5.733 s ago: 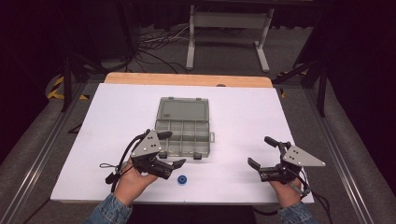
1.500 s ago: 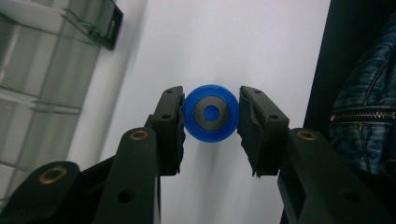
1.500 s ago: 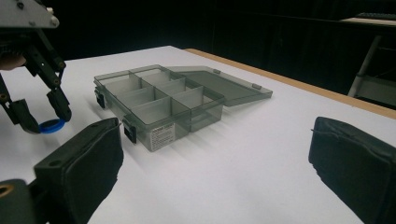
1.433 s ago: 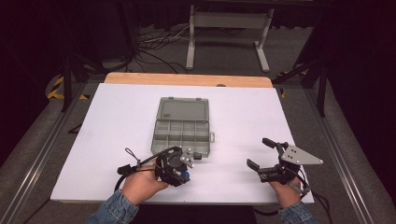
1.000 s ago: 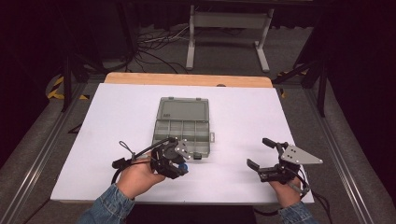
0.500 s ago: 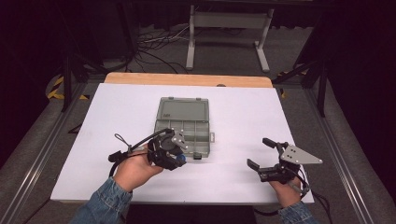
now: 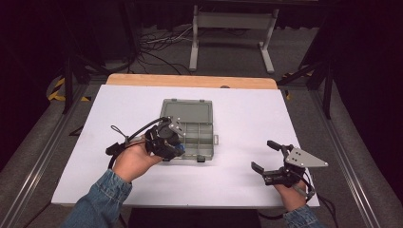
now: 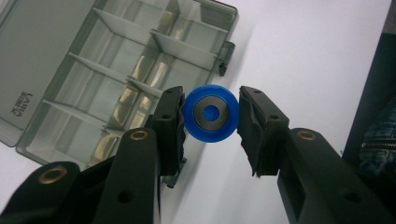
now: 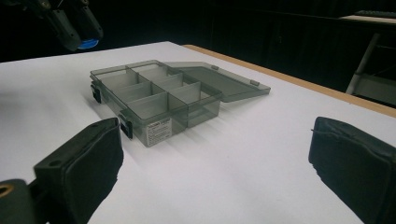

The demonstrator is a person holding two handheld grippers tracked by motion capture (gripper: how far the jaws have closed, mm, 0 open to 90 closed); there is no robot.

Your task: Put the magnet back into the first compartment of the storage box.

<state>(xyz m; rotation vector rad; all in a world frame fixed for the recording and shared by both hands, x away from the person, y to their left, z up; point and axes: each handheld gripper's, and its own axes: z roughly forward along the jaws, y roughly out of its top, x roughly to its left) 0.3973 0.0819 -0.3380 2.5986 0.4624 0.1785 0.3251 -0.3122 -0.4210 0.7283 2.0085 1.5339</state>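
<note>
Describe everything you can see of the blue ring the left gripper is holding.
The blue ring is a small round disc, blue on the outside with a grey metallic-looking inner band and a blue centre. The left gripper pinches it by its rim, one black pad on each side, its flat face toward that gripper's camera. It hangs off the table, above the near edge of the open grey compartment box, touching nothing but the pads. In the right gripper view it shows as a blue spot under the left gripper.

the left claw (image 8: 211,122) pinches a blue ring (image 8: 210,113) above the open compartment box (image 8: 116,70).
</note>
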